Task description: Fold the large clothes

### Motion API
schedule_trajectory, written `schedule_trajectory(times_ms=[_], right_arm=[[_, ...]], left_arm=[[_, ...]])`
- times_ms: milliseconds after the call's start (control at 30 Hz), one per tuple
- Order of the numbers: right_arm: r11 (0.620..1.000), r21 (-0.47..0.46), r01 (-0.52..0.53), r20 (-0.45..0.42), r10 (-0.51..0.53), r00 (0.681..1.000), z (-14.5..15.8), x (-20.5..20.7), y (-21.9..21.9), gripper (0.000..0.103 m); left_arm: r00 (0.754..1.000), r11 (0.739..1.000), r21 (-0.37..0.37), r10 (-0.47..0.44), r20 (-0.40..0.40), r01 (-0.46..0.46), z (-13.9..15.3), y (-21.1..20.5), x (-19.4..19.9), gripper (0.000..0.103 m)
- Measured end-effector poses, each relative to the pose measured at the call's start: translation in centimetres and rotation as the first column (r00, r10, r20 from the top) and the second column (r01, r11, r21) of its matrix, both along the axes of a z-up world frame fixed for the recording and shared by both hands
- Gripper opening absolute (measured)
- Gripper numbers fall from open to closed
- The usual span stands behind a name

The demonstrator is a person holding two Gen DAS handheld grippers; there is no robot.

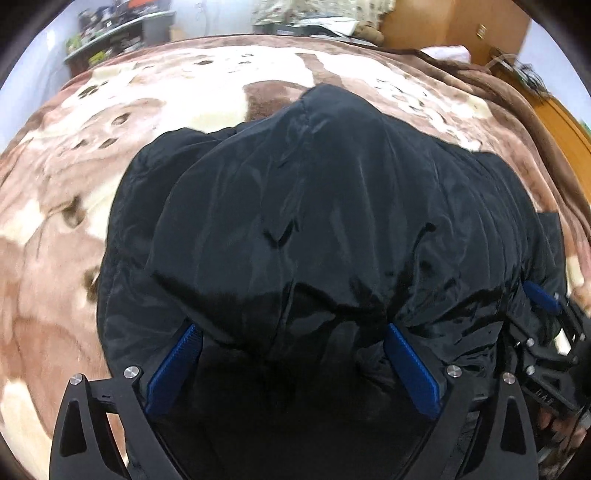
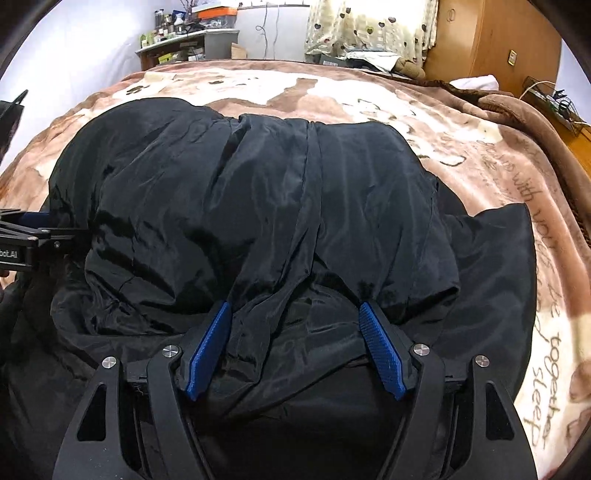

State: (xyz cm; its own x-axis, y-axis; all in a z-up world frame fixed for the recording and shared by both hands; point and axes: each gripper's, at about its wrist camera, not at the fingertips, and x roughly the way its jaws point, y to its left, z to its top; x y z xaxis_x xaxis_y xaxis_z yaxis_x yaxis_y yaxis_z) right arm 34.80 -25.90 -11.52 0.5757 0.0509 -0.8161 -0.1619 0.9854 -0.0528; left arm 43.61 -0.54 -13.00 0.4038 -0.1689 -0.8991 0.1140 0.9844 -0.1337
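A large black shiny jacket (image 1: 314,206) lies on a brown and cream blanket (image 1: 55,206), partly folded with an upper layer bunched over a lower one. It also shows in the right wrist view (image 2: 258,192). My left gripper (image 1: 293,328) is open, its blue pads spread wide over the near edge of the jacket. My right gripper (image 2: 293,308) is also open, its pads on either side of a fold of black cloth. The right gripper shows at the right edge of the left wrist view (image 1: 543,299), and the left gripper at the left edge of the right wrist view (image 2: 33,229).
The blanket (image 2: 517,206) covers a bed. A cluttered shelf (image 2: 184,40) stands against the far wall. A wooden cabinet (image 2: 487,40) and patterned curtain (image 2: 369,26) are at the back right. A wire basket (image 2: 554,99) sits on the right.
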Motion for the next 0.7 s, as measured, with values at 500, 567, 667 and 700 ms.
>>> schedule_trajectory(times_ms=[500, 567, 667, 700], right_arm=[[0.99, 0.128, 0.064, 0.22, -0.092, 0.971, 15.2, -16.0, -4.1, 0.072], [0.987, 0.131, 0.093, 0.222, -0.12, 0.967, 16.4, -18.7, -5.1, 0.072], [0.981, 0.135, 0.139, 0.214, -0.166, 0.963, 17.4, -22.5, -6.9, 0.072], [0.979, 0.13, 0.159, 0.22, -0.185, 0.958, 17.8, -24.0, -7.5, 0.072]], left_arm=[[0.993, 0.991, -0.137, 0.02, 0.117, -0.004, 13.1, 9.6, -15.7, 0.097], [0.991, 0.992, -0.121, 0.044, 0.128, -0.028, 14.3, 11.0, -18.1, 0.097], [0.991, 0.994, -0.106, 0.047, 0.129, -0.034, 15.0, 13.0, -21.4, 0.097], [0.992, 0.994, -0.107, 0.05, 0.12, -0.037, 14.9, 13.6, -22.5, 0.097]])
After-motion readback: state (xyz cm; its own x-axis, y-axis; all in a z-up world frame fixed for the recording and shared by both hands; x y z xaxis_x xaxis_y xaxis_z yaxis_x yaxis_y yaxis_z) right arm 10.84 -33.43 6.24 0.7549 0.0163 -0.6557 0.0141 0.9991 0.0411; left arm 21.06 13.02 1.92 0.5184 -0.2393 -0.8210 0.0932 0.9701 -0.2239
